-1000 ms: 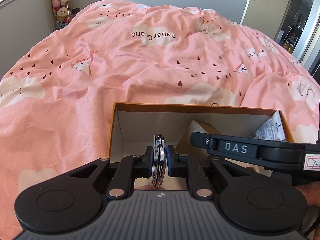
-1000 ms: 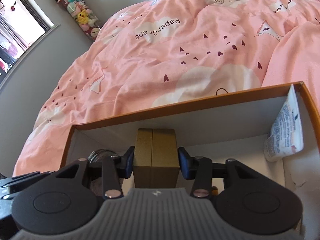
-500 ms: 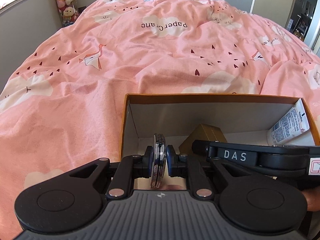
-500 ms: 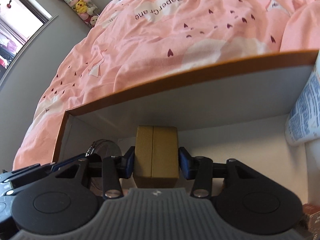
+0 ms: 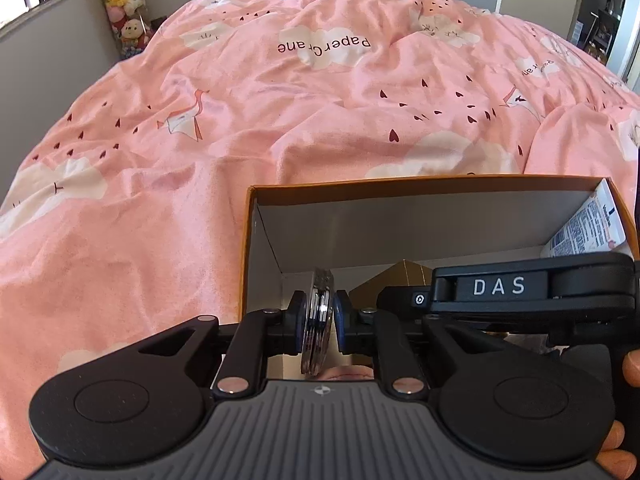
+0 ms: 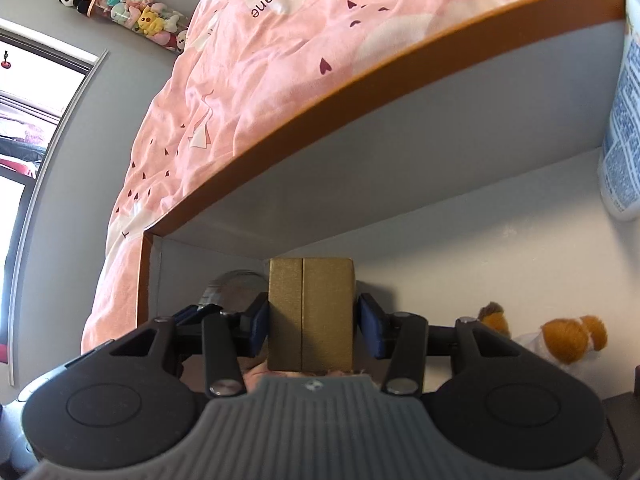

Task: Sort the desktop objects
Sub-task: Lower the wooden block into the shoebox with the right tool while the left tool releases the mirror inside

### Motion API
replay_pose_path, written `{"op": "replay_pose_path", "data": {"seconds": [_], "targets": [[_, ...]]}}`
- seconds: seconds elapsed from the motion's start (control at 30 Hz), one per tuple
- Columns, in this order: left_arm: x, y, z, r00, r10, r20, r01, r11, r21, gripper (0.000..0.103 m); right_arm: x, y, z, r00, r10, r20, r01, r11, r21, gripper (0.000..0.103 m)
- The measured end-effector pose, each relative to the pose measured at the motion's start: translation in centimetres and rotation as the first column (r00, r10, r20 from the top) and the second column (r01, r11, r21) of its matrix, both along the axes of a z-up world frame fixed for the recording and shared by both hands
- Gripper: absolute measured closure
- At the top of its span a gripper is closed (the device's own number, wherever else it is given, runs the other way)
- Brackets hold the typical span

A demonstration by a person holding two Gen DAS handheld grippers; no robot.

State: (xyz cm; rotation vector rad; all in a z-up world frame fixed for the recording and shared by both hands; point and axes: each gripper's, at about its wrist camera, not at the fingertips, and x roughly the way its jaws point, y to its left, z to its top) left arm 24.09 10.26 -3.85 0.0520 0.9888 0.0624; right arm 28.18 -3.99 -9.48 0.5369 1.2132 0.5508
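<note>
An orange cardboard box with a white inside (image 5: 400, 216) lies on the pink bed. My left gripper (image 5: 319, 316) is shut on a thin round silver disc (image 5: 318, 320), held on edge inside the box's left end. My right gripper (image 6: 312, 320) holds a gold rectangular box (image 6: 311, 316) low inside the cardboard box (image 6: 400, 140). Its left pad touches the gold box; a narrow gap shows at its right pad. The gold box's corner (image 5: 404, 276) and the right gripper's body (image 5: 520, 292) show in the left wrist view. The disc (image 6: 236, 288) shows beside the gold box.
A white tube with blue print (image 6: 622, 100) leans in the box's right corner, also seen from the left wrist (image 5: 588, 228). A small orange-and-white plush toy (image 6: 576, 336) lies on the box floor at the right. The pink duvet (image 5: 280, 120) surrounds the box.
Both grippers have gone down deeper into the cardboard box with their objects. The far wall now looms larger in the right wrist view and the plush toy has come into sight.
</note>
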Motion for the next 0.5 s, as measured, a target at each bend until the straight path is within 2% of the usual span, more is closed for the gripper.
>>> {"op": "replay_pose_path", "data": {"seconds": [0.23,0.4,0.5], "targets": [[-1.3,0.5,1.1,0.999,-0.026,0.037,0.025,1.0,0.005,0.078,-0.2,0.2,0.2,1.0,0.002,0.0,-0.002,1.0,-0.003,0.051],[-3.2,1.0,3.0,0.989,-0.024,0.143,0.028,0.999,-0.028,0.07,-0.5,0.7,0.4,1.0,0.015,-0.001,-0.015,1.0,-0.011,0.051],[-4.0,1.9,3.6,0.985,0.018,0.173,-0.009,0.999,-0.054,0.068,-0.6,1.1,0.5,1.0,0.02,-0.001,-0.02,1.0,-0.021,0.052]]}}
